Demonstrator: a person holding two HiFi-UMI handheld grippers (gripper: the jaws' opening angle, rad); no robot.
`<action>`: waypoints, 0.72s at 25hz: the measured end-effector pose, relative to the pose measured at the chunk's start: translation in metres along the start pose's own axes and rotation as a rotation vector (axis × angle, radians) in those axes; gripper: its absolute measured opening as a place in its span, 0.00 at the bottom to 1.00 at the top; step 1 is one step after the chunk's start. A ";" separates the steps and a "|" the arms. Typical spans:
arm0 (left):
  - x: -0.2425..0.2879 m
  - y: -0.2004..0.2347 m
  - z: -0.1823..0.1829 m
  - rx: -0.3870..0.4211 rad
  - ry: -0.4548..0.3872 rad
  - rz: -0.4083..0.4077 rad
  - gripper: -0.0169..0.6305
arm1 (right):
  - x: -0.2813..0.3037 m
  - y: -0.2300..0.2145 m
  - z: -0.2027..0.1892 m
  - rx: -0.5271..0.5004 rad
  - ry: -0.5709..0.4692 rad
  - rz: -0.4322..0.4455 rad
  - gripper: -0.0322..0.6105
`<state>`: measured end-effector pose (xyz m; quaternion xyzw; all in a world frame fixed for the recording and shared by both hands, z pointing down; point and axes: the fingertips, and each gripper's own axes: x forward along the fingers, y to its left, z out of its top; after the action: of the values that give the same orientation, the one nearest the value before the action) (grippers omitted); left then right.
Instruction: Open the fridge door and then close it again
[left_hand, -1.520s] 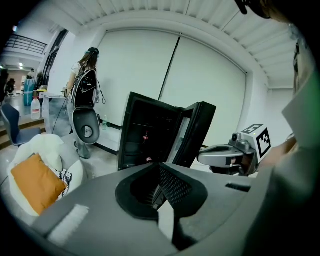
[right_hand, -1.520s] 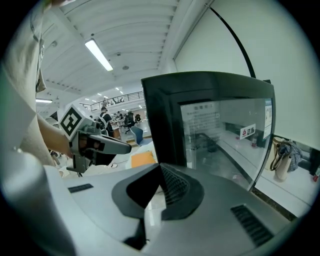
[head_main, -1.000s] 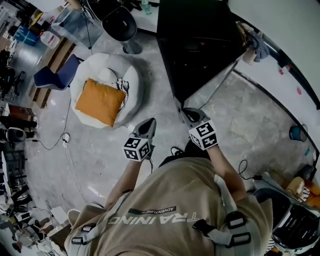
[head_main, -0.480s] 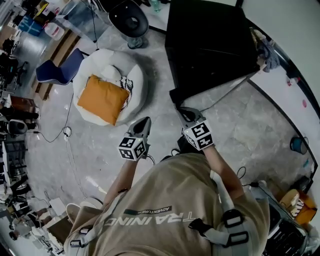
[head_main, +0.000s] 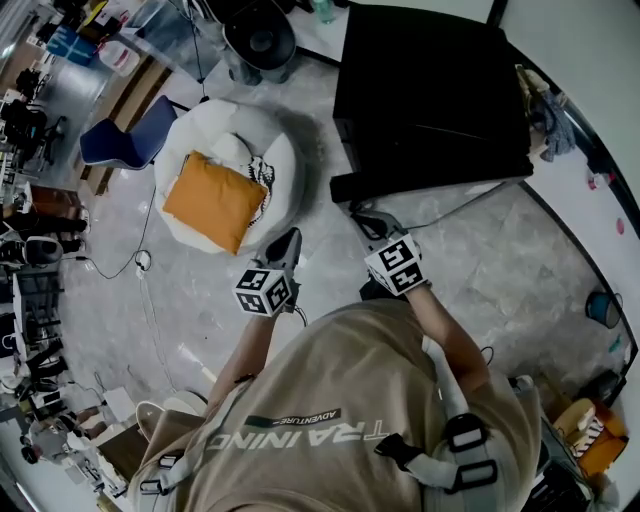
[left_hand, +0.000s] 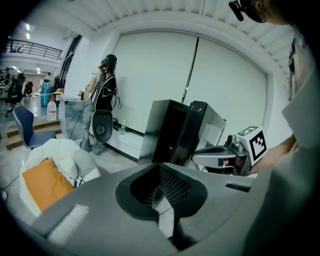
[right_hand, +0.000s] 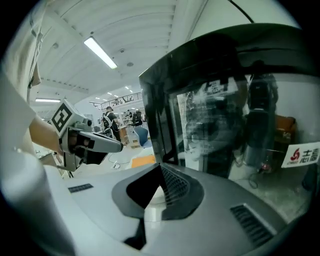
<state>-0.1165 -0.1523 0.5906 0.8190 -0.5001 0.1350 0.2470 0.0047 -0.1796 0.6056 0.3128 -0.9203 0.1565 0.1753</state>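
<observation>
Head view: the black fridge stands far and right, its door a little ajar, and the right gripper sits just beside the door's left end, jaws pressed together on nothing. The left gripper hangs alongside, jaws together and empty too, near the white beanbag.

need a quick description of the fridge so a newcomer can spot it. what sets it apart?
Start at the white wall across the top right of the head view. The fridge stands by it, just ahead of the right gripper. It is the only big glossy black box; the beanbag to its left is round and white, with an orange cushion.
</observation>
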 end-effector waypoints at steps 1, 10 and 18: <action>0.005 0.000 0.002 -0.003 -0.003 0.002 0.03 | 0.002 -0.005 0.001 0.001 -0.001 0.004 0.04; 0.034 0.005 0.019 -0.025 -0.012 0.014 0.03 | 0.021 -0.025 0.015 -0.022 -0.021 0.051 0.04; 0.058 0.005 0.025 -0.023 0.002 -0.006 0.03 | 0.034 -0.041 0.024 0.001 -0.020 0.071 0.04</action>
<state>-0.0946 -0.2112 0.5974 0.8174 -0.4988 0.1295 0.2573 -0.0006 -0.2380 0.6058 0.2815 -0.9325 0.1597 0.1602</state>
